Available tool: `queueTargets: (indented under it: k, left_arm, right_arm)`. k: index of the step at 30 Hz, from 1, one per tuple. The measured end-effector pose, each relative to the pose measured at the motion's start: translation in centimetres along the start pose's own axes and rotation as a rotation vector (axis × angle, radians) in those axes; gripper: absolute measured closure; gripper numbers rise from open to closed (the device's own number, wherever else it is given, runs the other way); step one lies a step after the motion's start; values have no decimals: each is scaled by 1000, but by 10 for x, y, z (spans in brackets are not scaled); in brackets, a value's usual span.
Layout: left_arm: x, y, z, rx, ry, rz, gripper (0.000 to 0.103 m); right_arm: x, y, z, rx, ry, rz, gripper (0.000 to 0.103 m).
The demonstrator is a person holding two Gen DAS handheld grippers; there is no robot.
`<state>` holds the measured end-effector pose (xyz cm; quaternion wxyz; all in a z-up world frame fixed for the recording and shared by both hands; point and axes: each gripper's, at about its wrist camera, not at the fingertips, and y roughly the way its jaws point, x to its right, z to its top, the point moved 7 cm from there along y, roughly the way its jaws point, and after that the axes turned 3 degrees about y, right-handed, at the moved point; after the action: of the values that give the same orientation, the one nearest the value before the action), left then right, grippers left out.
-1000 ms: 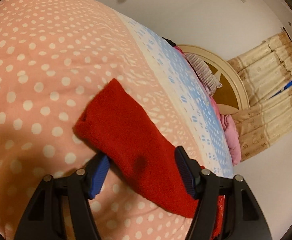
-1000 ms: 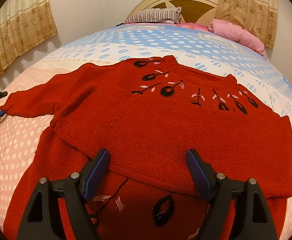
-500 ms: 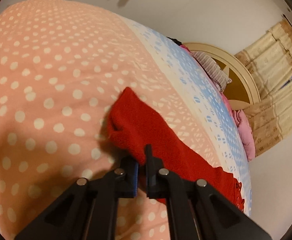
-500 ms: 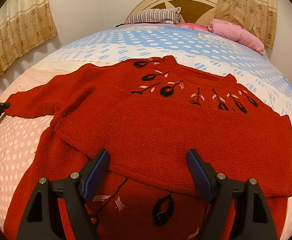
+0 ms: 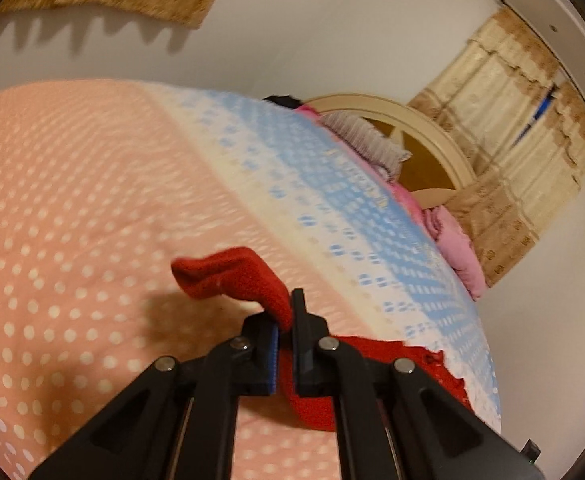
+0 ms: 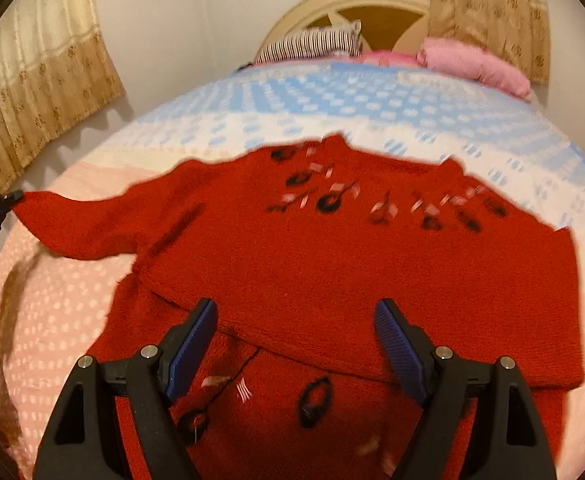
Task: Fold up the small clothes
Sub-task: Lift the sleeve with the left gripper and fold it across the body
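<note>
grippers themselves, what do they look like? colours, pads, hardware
Both match: left gripper and right gripper have matte black plastic frames with triangular cut-outs, round silver pivot pins, and ribbed blue pads on the inner finger faces. No cables, labels or sleeves visible.

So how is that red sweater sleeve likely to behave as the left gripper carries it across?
Probably floppy: the sleeve droops over the left gripper, its cuff end hanging loose. It likely won't slip, since the knit looks thick and fuzzy and the gripper is shut on it. The sweater body may drag along; the right gripper hovers open above it, not pinning it.
</note>
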<state>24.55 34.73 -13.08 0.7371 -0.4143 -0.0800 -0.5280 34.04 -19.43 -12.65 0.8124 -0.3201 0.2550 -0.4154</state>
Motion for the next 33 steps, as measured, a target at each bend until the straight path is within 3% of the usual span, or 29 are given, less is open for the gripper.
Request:
queueTargets:
  k: [8, 13, 25, 33]
  left_arm:
    - [61, -5, 10, 16, 64, -75, 99]
    - [90, -7, 12, 17, 105, -111, 99]
    - [131, -4, 2, -4, 139, -144, 99]
    - [183, -2, -7, -12, 173, -209, 99]
  right_arm:
    - [23, -60, 6, 70, 25, 24, 22]
    - [52, -87, -6, 88, 68, -10, 22]
    - [79, -99, -41, 51, 91, -30, 21]
    - [81, -105, -55, 45, 107, -21, 21]
